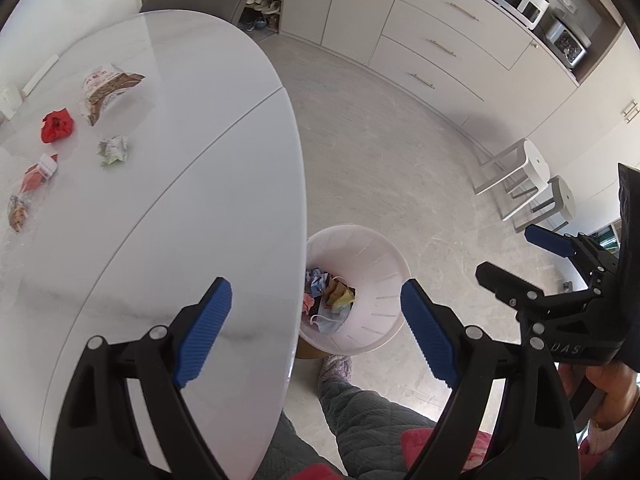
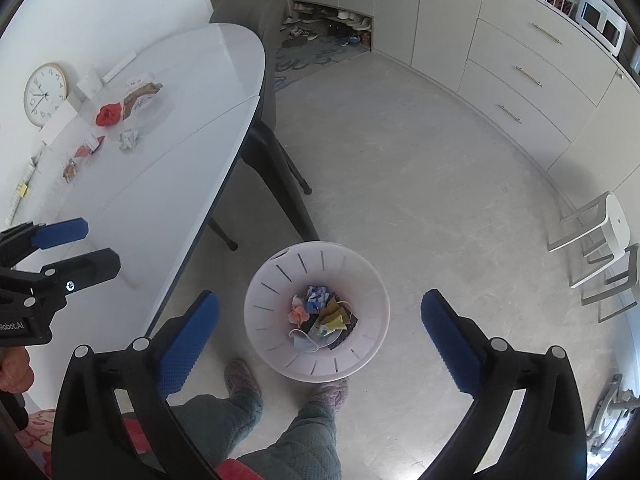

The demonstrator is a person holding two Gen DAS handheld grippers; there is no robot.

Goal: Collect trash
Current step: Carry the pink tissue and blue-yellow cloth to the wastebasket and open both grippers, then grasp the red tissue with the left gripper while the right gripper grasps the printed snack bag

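A white trash bin (image 2: 276,280) stands on the floor beside the table, holding several crumpled papers and a face mask (image 2: 306,340); it also shows in the left wrist view (image 1: 384,264). My right gripper (image 2: 320,334) is open and empty above the bin. My left gripper (image 1: 316,328) is open and empty over the table's near edge. On the white table (image 1: 200,200) lie a snack bag (image 1: 104,90), a red crumpled piece (image 1: 57,126), a pale green wrapper (image 1: 114,151), an orange-red wrapper (image 1: 38,172) and a small clear bag (image 1: 18,212).
A dark chair (image 2: 256,12) stands at the table's far end. Two white stools (image 2: 600,236) stand at the right. Cabinets with drawers (image 2: 532,72) line the far wall. A clock (image 2: 44,94) leans at the table's back. My legs and slippers (image 2: 332,394) are below the bin.
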